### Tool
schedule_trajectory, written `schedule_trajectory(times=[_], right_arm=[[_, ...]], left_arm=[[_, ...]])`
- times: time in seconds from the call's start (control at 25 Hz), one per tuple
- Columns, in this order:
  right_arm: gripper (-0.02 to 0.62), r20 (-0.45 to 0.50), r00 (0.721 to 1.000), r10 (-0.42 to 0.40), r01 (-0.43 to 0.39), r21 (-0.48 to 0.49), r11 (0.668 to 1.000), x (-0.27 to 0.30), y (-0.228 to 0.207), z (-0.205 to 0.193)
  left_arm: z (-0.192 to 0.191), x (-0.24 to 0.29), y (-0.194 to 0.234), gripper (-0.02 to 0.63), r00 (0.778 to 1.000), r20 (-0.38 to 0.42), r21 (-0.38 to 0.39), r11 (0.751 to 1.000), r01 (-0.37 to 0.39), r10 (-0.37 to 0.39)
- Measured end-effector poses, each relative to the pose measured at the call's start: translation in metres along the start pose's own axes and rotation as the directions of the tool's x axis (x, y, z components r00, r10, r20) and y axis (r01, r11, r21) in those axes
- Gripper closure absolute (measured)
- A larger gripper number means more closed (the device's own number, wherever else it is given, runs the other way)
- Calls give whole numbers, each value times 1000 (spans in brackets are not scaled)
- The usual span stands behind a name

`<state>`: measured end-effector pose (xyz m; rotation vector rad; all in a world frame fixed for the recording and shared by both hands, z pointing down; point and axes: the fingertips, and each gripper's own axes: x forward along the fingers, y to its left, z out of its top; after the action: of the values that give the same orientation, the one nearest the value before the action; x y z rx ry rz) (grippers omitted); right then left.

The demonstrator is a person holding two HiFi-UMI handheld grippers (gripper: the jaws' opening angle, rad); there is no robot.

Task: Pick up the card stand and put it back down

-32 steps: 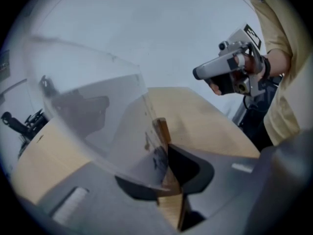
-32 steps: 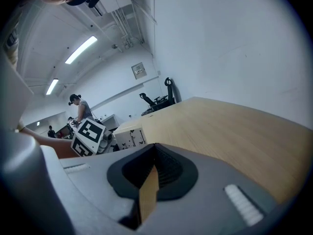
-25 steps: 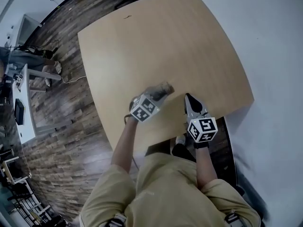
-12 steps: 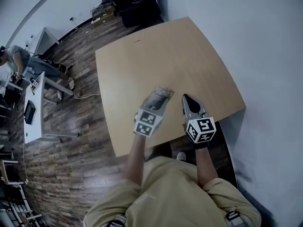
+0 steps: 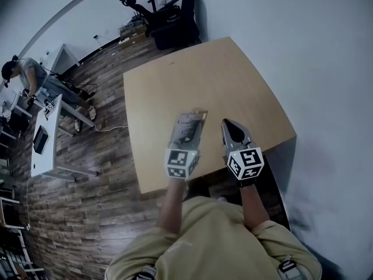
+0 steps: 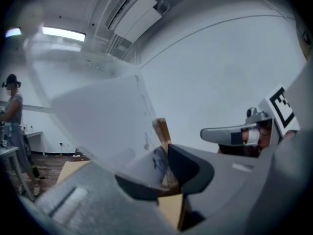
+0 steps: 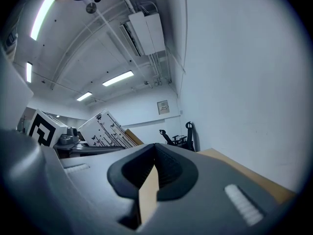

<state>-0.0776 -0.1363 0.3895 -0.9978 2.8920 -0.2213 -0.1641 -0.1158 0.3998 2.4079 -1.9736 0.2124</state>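
- tan wood table (image 5: pixel 233 74) fills the middle of the head view. where's the card stand (image 5: pixel 187 127)?
- lower centre, over the table's near part, clamped in the left gripper (image 5: pixel 185 140). the right gripper (image 5: pixel 228 124) sits just to its right, apart from it, jaws together on nothing.
- anything around them?
- a black chair (image 5: pixel 169 16) at the top edge, and a person (image 5: pixel 23 74) by a white desk (image 5: pixel 49 139) at the upper left.
- and the left gripper view?
- the left gripper (image 6: pixel 164 173) at bottom centre is pressed on the card stand (image 6: pixel 161 131), a clear panel with a wooden edge, leaning up and left against a pale wall (image 6: pixel 220 58). the right gripper (image 6: pixel 230 133) shows at the right.
- right gripper view?
- the right gripper (image 7: pixel 154 168) has its tips meeting, with only the table (image 7: pixel 244 170) showing behind them. the card stand (image 7: pixel 105 129) is at centre left, off the tabletop, its panel printed with lines and small butterflies.
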Motion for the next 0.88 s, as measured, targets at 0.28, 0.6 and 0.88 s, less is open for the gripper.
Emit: schedule_trajectory(times=[0.28, 0.6, 0.88], right_arm=[[592, 17, 1000, 14, -13, -26, 1000, -24, 5, 8], [592, 45, 999, -30, 31, -23, 999, -44, -23, 16], [592, 52, 992, -115, 115, -4, 993, -69, -65, 18]], left_arm=[[16, -23, -14, 540, 996, 80, 7, 999, -36, 36], [18, -7, -42, 540, 997, 80, 15, 1000, 6, -7], [14, 26, -69, 540, 997, 50, 23, 998, 63, -64]])
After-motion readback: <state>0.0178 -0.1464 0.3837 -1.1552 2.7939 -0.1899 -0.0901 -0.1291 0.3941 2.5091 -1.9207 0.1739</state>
